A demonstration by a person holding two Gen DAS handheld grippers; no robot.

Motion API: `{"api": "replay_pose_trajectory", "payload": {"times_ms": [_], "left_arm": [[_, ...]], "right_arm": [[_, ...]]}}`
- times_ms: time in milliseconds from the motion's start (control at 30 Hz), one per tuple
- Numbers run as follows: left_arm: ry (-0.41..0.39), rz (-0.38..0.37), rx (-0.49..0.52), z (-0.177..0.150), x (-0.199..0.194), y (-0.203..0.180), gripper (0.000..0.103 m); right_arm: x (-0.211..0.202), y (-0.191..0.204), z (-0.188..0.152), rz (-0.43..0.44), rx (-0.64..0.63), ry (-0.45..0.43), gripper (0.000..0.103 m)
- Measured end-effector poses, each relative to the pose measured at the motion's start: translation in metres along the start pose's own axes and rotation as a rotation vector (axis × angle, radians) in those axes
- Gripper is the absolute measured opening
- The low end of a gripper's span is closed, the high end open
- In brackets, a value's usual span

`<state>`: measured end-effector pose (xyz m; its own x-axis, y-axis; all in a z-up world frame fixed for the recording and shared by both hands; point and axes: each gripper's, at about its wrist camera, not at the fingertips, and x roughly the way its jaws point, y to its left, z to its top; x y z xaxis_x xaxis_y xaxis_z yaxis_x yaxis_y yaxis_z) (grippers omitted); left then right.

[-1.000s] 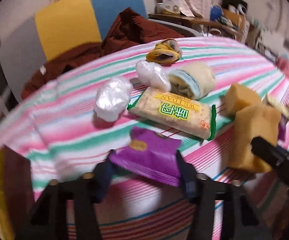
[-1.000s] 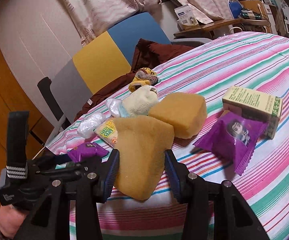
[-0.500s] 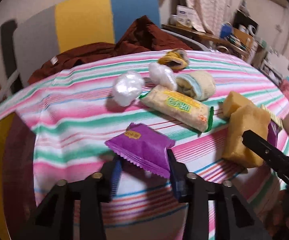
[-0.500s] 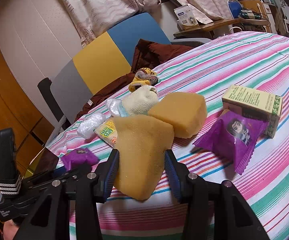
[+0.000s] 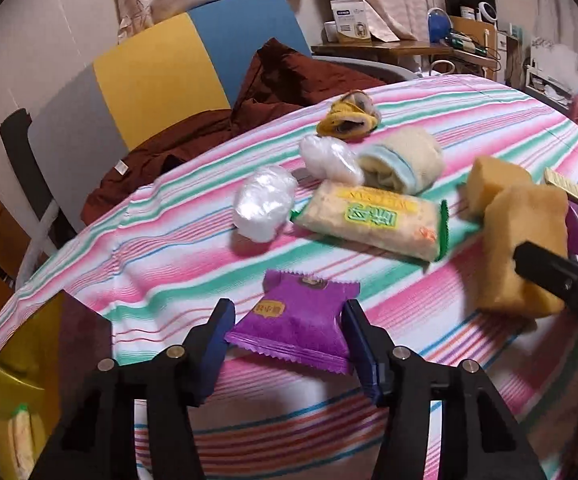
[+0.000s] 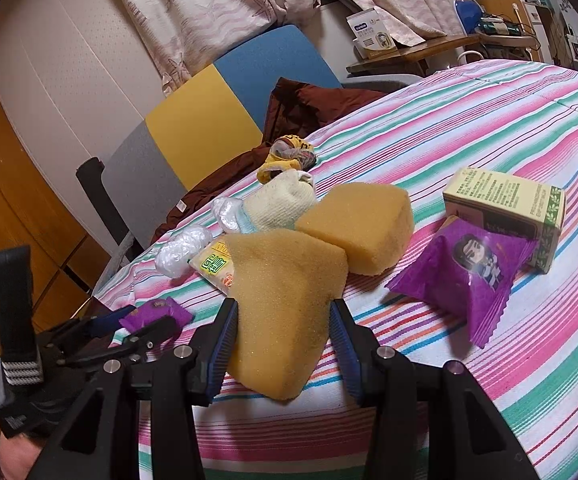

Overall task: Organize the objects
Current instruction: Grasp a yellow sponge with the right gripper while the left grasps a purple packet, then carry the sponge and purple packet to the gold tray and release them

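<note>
A small purple snack packet (image 5: 303,320) lies on the striped tablecloth (image 5: 169,248) near the table's front edge. My left gripper (image 5: 289,330) is open, with a finger on each side of the packet. My right gripper (image 6: 285,326) is shut on a yellow sponge (image 6: 289,300) and squeezes its lower part. The same sponge shows at the right in the left wrist view (image 5: 525,248). The left gripper and its packet (image 6: 157,314) show at lower left in the right wrist view.
Behind lie a second sponge (image 6: 361,228), a long cracker pack (image 5: 373,220), two clear plastic bundles (image 5: 265,208), a rolled cream sock (image 5: 401,164) and a yellow sock (image 5: 347,120). A bigger purple packet (image 6: 469,268) leans on a green-and-cream box (image 6: 505,204). A chair with brown cloth (image 5: 289,80) stands behind.
My left gripper pulled back from the purple packet, then came forward again, now straddling it with open fingers. The right gripper has held the sponge still.
</note>
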<state>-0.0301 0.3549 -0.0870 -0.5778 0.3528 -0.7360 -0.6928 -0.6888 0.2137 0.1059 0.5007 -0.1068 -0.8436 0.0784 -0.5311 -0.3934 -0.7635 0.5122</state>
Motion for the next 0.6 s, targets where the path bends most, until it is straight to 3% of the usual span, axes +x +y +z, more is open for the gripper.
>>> {"api": "replay_pose_trajectory", "payload": {"times_ms": [200,600], "left_arm": [[0.015,-0.068,-0.147,-0.015,-0.007,0.015,0.055],[-0.080,-0.224,-0.359,-0.026,-0.073,0.044,0.055]], "right_arm": [[0.000,0.000,0.000,-0.001,-0.001,0.000,0.047],[0.000,0.005,-0.001,-0.024,-0.024,0.000,0.047]]}}
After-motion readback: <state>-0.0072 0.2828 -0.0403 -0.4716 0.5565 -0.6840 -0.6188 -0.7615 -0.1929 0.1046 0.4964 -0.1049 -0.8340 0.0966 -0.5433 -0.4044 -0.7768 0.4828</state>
